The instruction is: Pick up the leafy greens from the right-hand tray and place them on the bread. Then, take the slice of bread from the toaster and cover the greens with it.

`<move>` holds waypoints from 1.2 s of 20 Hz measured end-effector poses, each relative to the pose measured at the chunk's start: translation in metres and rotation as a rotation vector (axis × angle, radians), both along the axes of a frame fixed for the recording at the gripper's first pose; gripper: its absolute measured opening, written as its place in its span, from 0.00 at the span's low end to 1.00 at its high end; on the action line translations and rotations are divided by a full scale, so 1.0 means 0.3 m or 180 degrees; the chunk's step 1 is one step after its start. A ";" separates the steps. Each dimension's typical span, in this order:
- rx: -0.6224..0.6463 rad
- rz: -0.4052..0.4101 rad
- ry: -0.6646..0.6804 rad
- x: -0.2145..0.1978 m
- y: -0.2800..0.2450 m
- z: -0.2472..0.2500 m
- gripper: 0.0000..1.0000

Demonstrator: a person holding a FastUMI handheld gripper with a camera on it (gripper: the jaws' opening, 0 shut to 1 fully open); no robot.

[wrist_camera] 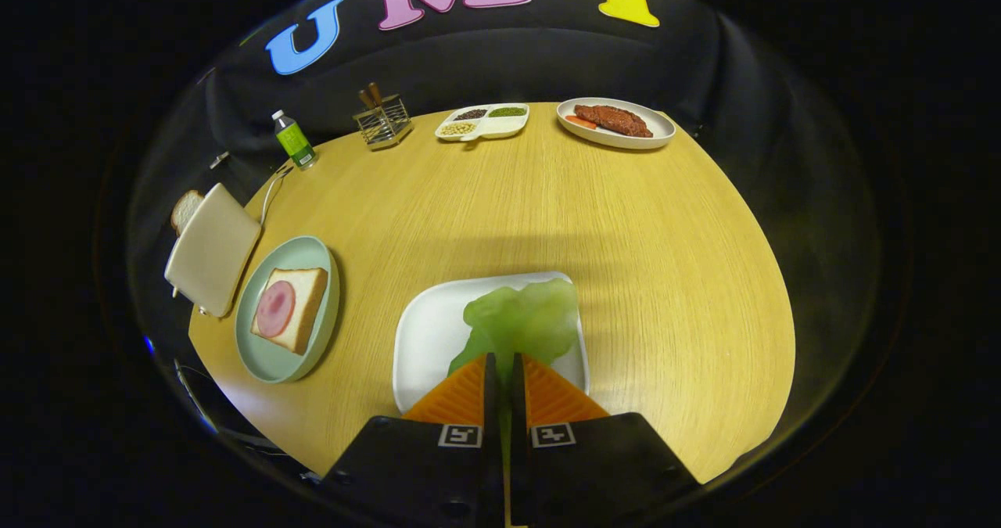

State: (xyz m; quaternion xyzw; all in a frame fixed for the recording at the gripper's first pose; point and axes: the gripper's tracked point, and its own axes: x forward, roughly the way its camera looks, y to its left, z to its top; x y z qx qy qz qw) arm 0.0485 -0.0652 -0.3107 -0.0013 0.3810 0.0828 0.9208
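The pale green, floppy leafy greens (522, 323) lie on the white rounded-square tray (426, 332), toward its right side, with their near edge caught between the gripper (504, 360) fingers. The fingers are drawn nearly together, only a thin slit between them, and a strip of green shows in that slit, so the gripper appears to be pinching the leaf's near end. The leaf's long axis runs straight away from the fingers, so most of it hangs ahead of them, still over the tray.

Taking that tray as the landmark: to its left, near but apart, sits the light green round plate (323, 332) carrying the square slice of bread topped with a pink round of ham (289, 310). That is where the greens have to go, so the carry is leftward. Just beyond the plate, further left, stands the cream toaster (213, 248) with a bread slice (185, 210) poking out of it.
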 end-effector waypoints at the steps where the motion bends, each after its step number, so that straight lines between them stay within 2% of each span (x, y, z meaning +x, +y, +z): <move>1: 0.0001 0.0024 -0.0014 -0.007 0.006 0.016 0.08; 5: -0.0060 0.0122 -0.0198 -0.023 0.045 0.123 0.08; 11: -0.0057 0.0268 -0.0402 -0.059 0.190 0.285 0.08; 17: -0.0048 0.0405 -0.0431 -0.079 0.406 0.344 0.08; 24: -0.0058 0.0799 -0.0374 -0.104 0.689 0.323 0.08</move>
